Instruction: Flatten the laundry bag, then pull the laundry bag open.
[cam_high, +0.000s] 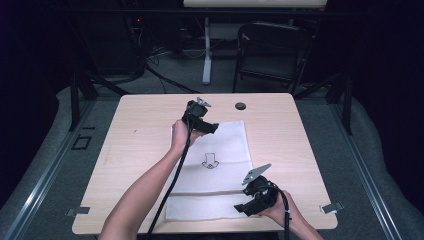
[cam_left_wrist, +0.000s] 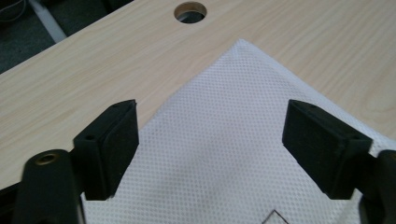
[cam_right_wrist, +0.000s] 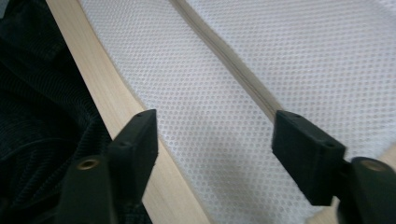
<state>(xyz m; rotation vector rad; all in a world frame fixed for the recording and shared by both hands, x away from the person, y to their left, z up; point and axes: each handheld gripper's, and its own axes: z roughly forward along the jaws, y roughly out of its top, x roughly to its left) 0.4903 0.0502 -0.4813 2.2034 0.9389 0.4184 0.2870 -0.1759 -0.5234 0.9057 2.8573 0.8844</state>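
A white mesh cloth (cam_high: 225, 150) lies flat on the wooden table (cam_high: 135, 145), with a small black printed figure (cam_high: 210, 161) at its middle. My left gripper (cam_high: 209, 128) hovers at the cloth's far edge. In the left gripper view its jaws stand open (cam_left_wrist: 210, 116) over a far corner of the cloth (cam_left_wrist: 224, 140), with nothing pinched between them. My right gripper (cam_high: 243, 207) is at the cloth's near right corner. Its jaws are open (cam_right_wrist: 215, 126) above the cloth (cam_right_wrist: 210, 93) beside a folded seam (cam_right_wrist: 229, 60), close to the table's front edge.
A round cable hole (cam_high: 240, 105) sits in the table just beyond the cloth, also in the left gripper view (cam_left_wrist: 190, 11). Metal clips (cam_high: 332, 206) mark the front corners. A black chair (cam_high: 272, 50) stands behind the table.
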